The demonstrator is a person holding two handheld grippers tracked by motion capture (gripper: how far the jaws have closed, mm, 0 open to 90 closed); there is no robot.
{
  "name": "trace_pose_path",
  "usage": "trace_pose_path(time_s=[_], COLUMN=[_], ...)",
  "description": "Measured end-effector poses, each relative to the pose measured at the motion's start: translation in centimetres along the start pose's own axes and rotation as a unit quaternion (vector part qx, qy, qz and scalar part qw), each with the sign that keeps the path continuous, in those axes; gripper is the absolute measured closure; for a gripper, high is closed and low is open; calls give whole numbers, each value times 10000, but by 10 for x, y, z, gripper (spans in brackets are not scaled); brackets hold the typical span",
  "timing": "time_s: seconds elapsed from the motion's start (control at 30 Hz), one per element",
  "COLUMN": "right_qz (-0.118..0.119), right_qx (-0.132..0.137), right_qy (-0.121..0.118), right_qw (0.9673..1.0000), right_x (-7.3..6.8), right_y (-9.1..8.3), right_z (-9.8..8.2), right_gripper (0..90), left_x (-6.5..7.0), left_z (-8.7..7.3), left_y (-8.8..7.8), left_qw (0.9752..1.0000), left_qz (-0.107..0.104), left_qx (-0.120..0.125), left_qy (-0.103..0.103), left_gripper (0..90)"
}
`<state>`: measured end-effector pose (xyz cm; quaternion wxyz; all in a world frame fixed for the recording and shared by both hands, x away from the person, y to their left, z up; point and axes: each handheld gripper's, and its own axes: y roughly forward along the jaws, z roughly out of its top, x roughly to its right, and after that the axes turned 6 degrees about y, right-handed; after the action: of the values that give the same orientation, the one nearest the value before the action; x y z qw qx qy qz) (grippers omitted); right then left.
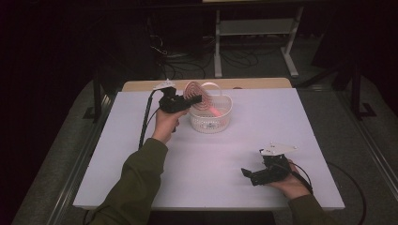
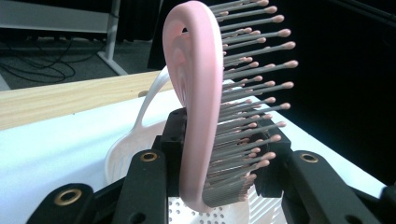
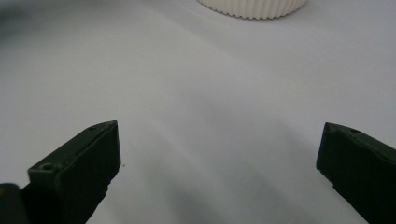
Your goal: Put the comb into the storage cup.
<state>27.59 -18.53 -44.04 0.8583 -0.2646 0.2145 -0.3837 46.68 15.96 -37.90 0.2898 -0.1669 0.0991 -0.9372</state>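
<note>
A pink hairbrush (image 1: pixel 194 91) with grey, pink-tipped bristles stands upright over a white perforated basket (image 1: pixel 211 123). My left gripper (image 1: pixel 195 99) is shut on the brush near its lower end, at the basket's left rim. In the left gripper view the brush (image 2: pixel 198 93) rises between the black jaws, its bristles pointing right, and the basket (image 2: pixel 121 154) lies beneath. My right gripper (image 1: pixel 246 173) rests low on the table at the front right, held in a hand. Its jaws stand open in the right gripper view (image 3: pixel 219 149), with nothing between them and the basket (image 3: pixel 252 7) far ahead.
The white tabletop (image 1: pixel 244 140) runs out to a wooden strip (image 1: pixel 253 83) along its back edge. Behind the table are a white metal stand (image 1: pixel 253 28) and cables on the dark floor. A black cable (image 1: pixel 144 122) trails from the left gripper.
</note>
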Motion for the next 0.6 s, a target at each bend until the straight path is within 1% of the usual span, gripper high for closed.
trace_pose_path(time_s=[0.2, 0.47, 0.6], right_qz=[3, 0, -2], right_qx=[-12, -18, -23], right_qy=[-1, -4, -10], right_qw=[10000, 10000, 10000], right_x=[0, 0, 0], right_y=[0, 1, 1], right_z=[0, 0, 0], right_gripper=[0, 0, 0], left_x=[-4, -9, -10], left_z=[-3, -7, -7], left_y=[-3, -5, -5], left_qw=[10000, 9999, 9999], left_qz=[15, 85, 150], left_qx=[-31, -52, -76], left_qy=[13, -24, 25], left_gripper=[624, 608, 597])
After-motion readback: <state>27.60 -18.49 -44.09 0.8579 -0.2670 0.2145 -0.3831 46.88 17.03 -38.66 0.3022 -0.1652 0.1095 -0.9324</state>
